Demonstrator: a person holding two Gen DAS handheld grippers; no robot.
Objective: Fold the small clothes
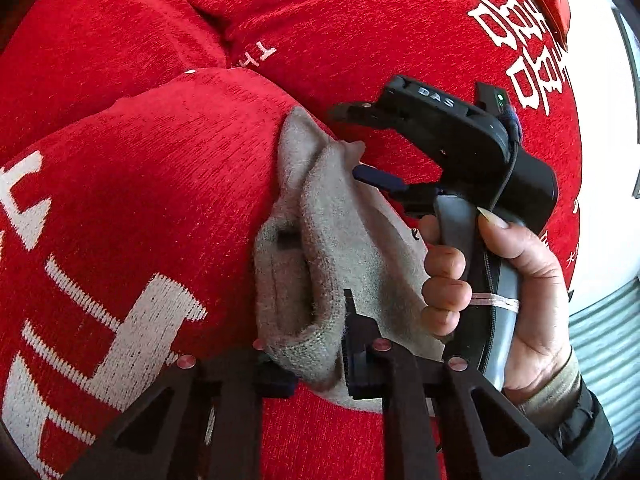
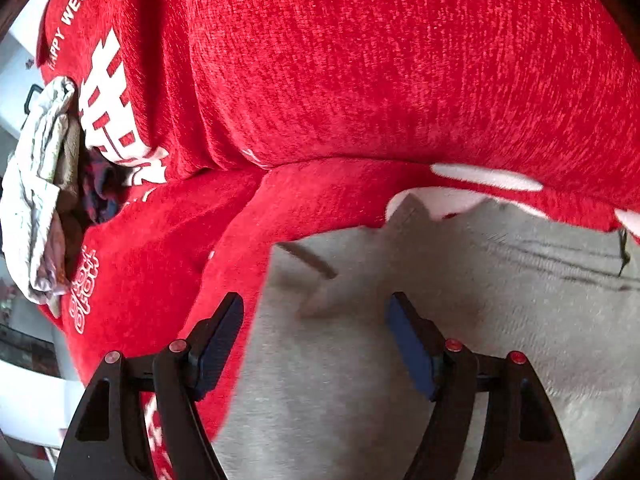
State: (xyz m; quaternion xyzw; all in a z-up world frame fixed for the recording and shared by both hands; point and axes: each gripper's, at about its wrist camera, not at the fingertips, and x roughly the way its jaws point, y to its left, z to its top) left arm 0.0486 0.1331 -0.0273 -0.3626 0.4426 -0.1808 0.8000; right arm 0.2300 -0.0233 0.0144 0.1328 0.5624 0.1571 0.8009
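while your left gripper (image 1: 316, 364) clamps the grey sock's (image 1: 320, 240) cuff at lower centre, its length runs upward toward your unclenched right gripper (image 2: 316, 336).

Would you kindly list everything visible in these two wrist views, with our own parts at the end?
Grey knitted garment: one, grey, on the red cloth, bunched between the left gripper's fingers.
Red textured cloth with white lettering: one, red, covering the surface.
Pile of crumpled clothes: one, pale and dark, at the cloth's far edge.
Left gripper: one, black, shut on the garment.
Right gripper: one, black, open over the garment.
Right hand: one, holding the right gripper's handle.
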